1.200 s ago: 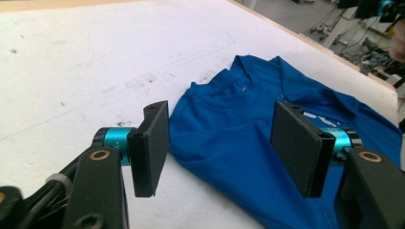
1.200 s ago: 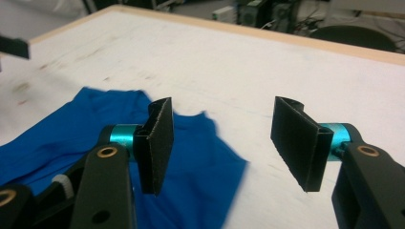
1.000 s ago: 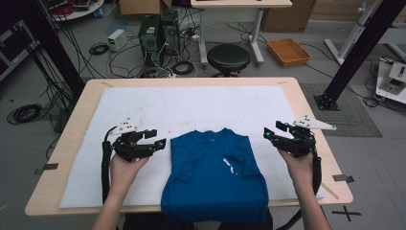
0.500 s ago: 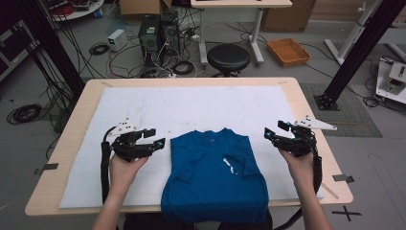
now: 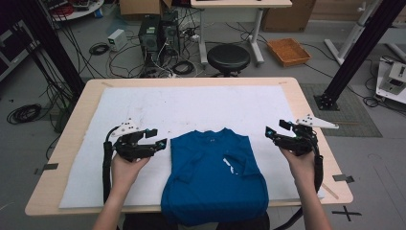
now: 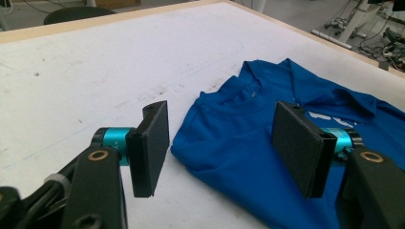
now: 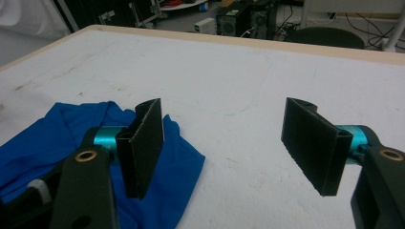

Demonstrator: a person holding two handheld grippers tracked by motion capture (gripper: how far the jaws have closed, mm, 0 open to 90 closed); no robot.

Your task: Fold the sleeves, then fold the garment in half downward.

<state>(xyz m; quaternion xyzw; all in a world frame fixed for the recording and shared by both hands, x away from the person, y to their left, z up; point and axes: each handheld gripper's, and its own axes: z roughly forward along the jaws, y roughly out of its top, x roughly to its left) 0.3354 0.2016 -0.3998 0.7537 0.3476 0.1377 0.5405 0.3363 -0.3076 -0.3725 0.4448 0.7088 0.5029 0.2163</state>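
A blue t-shirt is lying folded at the lower centre of the frame, on the white mat. The left gripper is hovering just left of it, jaws spread; the right gripper is hovering just right, also spread, gripping nothing.

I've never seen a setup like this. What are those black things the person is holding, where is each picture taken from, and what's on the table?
A person holds a hand tool in each hand: the left gripper and the right gripper, each with two black jaws that pinch. One picture comes from a camera above the table. The other two come from small cameras riding on each gripper, looking out between its jaws. A blue shirt lies partly folded on a white mat covering the wooden table. Both grippers are open, one beside each shoulder of the shirt, holding nothing.
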